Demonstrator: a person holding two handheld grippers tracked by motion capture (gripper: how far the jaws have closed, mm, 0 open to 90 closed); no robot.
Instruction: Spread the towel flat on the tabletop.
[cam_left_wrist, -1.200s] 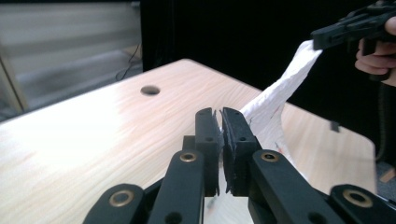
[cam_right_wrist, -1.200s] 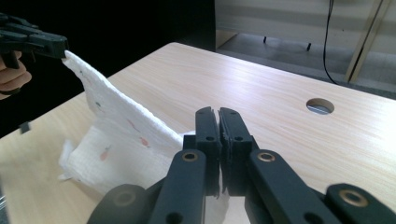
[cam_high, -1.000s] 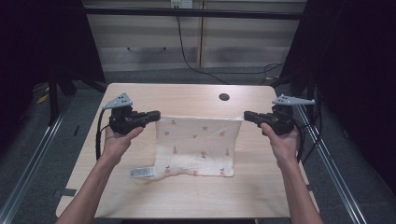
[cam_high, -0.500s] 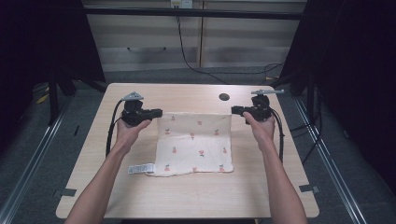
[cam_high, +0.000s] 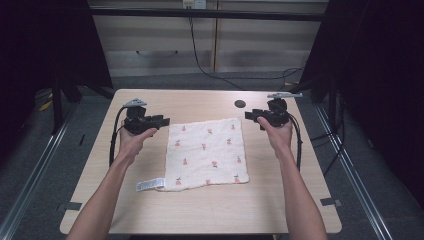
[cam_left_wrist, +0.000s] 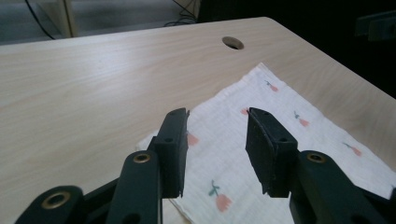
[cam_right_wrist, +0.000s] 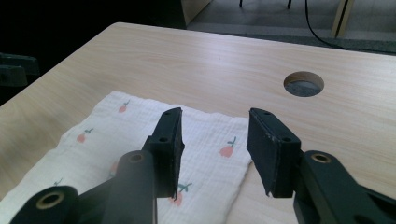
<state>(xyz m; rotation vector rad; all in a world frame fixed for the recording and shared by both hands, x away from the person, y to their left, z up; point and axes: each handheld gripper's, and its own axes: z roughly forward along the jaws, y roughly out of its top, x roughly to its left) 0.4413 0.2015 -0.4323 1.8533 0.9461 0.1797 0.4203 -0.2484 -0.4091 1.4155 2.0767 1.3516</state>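
A white cloth (cam_high: 207, 152) printed with small red flowers lies flat on the wooden table (cam_high: 200, 210), a white label at its near left corner. My left gripper (cam_high: 164, 121) hovers open just off the cloth's far left corner (cam_left_wrist: 224, 154). Both of its jaws stand apart with nothing between them (cam_left_wrist: 215, 144). My right gripper (cam_high: 248, 115) is open too, beside the cloth's far right corner (cam_right_wrist: 219, 140), its jaws (cam_right_wrist: 214, 140) spread above the cloth's edge.
A round cable hole (cam_high: 240, 104) pierces the table behind the cloth, seen also as the hole (cam_right_wrist: 303, 84) near the right gripper. Black cables trail from both grippers. Dark curtains flank the table and a low cabinet stands behind it.
Both grippers came inward and forward from the table's sides to the cloth's far corners. The cloth now lies flatter and squarer on the table.
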